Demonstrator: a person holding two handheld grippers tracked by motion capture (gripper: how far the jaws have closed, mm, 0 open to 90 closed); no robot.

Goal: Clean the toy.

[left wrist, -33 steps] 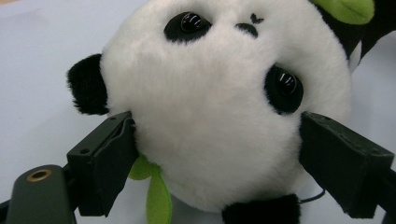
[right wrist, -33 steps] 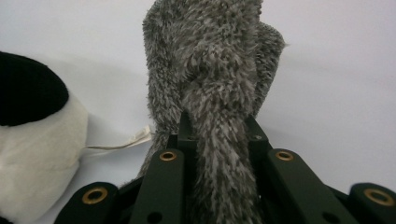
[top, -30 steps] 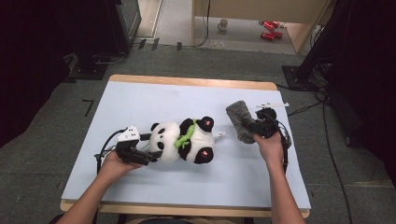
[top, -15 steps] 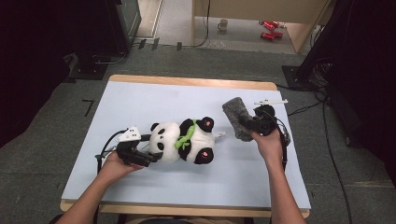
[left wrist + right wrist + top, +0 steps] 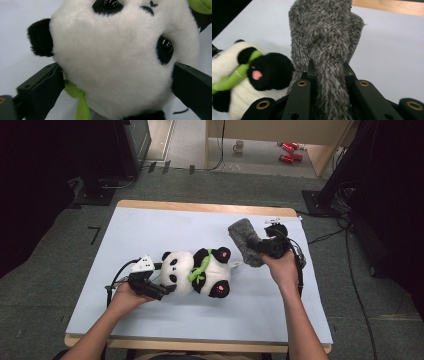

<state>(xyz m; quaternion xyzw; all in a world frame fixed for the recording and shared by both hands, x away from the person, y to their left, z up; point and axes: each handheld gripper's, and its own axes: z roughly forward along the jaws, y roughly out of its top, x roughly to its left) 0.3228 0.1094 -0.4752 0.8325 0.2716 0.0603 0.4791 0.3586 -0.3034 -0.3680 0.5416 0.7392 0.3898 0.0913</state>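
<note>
Here, left tongs (image 5: 161,290) clamped around the plush panda's (image 5: 197,272) head, right tongs (image 5: 257,251) pinching the grey fuzzy cloth (image 5: 245,241).

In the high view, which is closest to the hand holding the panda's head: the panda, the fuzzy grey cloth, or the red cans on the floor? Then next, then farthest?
1. Panda: its head sits in the left gripper.
2. Fuzzy grey cloth: to the right, past the panda's feet, clamped by the right gripper.
3. Red cans: on the floor beyond the table.

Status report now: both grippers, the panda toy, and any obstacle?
Left gripper shut on panda toy head. Right gripper shut on grey fuzzy cloth, held beside the panda's feet. Nothing between them on the table.
</note>
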